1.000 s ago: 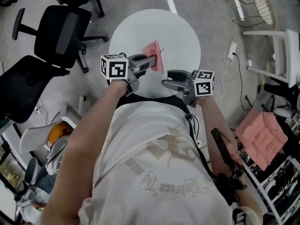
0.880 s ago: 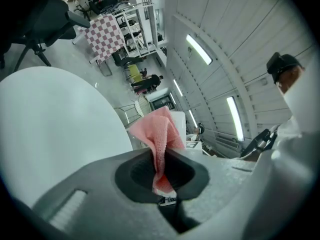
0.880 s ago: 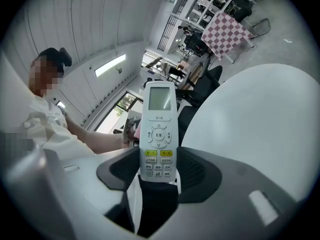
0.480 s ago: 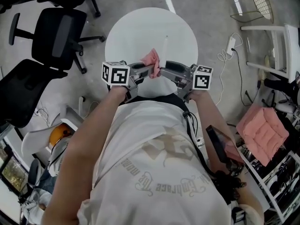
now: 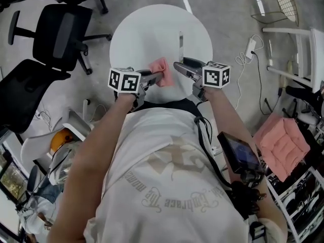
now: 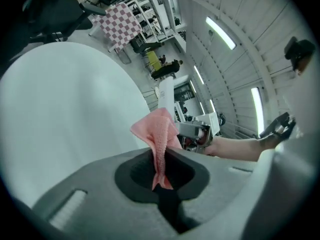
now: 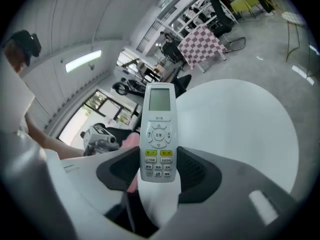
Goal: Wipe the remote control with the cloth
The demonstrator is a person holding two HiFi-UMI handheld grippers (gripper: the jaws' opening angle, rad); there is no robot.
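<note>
Swung clear of the cloth (image 5: 162, 65) (image 6: 157, 134) pinched in left tongs (image 5: 158, 76) (image 6: 161, 169), right tongs (image 5: 181, 66) (image 7: 159, 184) clamp the "开/关" remote control (image 5: 180, 42) (image 7: 159, 134).

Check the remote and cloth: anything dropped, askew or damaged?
Nothing stands out. The right tongs grip the remote by its lower end, intact, buttons toward that camera; the left tongs pinch the pink cloth.

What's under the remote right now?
Bare white table; the remote is held over it, clamped in the right gripper. The jaws cover its lower end, and its back side isn't visible.
</note>
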